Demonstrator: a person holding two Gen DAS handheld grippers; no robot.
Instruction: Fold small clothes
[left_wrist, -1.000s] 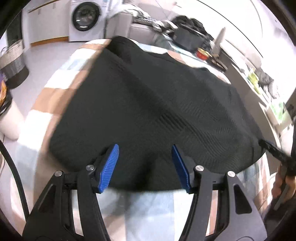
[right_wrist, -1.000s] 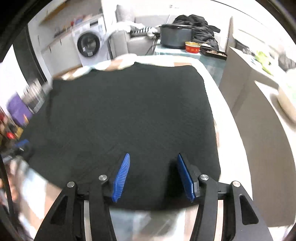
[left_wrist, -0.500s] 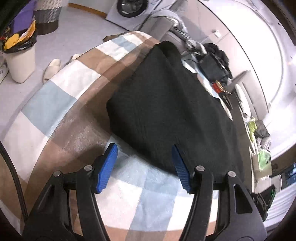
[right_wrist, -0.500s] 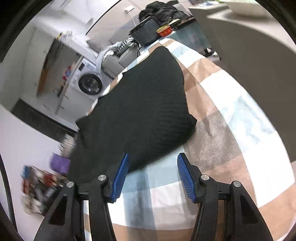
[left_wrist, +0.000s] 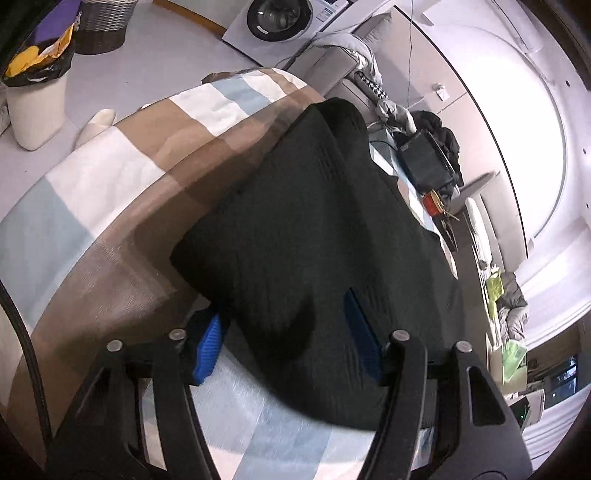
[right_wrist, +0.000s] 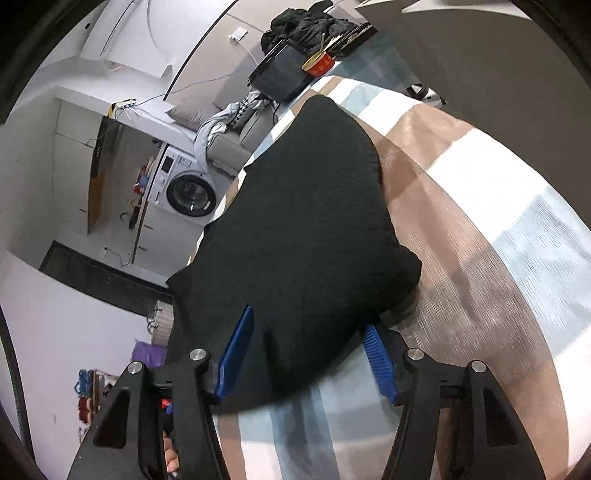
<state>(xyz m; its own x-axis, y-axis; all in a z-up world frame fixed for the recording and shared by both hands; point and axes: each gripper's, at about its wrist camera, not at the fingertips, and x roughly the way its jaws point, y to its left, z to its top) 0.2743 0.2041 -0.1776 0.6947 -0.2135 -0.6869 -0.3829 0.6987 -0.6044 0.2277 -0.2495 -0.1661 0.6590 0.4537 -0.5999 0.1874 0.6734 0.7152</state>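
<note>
Black garment (left_wrist: 317, 236) between both tongs

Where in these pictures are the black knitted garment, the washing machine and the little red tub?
black garment (left_wrist: 314, 240), left wrist view, middle of the knit.
washing machine (right_wrist: 190, 194), right wrist view, round door.
red tub (right_wrist: 320, 66), right wrist view, its side.

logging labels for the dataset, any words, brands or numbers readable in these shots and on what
None can be read.
washing machine: panel markings too small to read.
red tub: yellow print, blurred.
dark box: no text visible.
black garment: no label showing.
</note>
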